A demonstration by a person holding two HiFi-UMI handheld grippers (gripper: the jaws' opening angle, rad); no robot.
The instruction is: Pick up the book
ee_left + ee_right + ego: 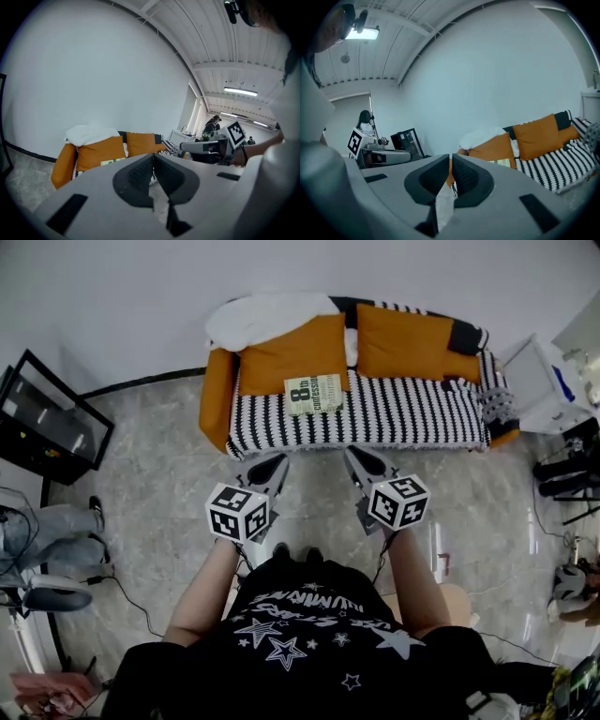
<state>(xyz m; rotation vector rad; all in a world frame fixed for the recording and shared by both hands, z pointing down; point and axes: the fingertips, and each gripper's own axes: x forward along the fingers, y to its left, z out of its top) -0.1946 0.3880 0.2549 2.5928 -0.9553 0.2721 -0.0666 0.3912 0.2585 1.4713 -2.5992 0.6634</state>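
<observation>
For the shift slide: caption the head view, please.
Left tongs and right tongs shut, empty, short of the sofa; book by orange cushion.

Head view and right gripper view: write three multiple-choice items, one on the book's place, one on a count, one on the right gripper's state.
1. Where does the book lie?
A on the floor
B on the striped sofa seat, against an orange cushion
C on a table

2. How many orange cushions stand against the sofa's back?
A one
B two
C four

3. The right gripper is:
A wide open
B shut on the book
C shut and empty

Key:
1 B, the head view shows it on the seat.
2 B, a second one stands beside the first.
3 C, its jaws meet with nothing between them.
</observation>
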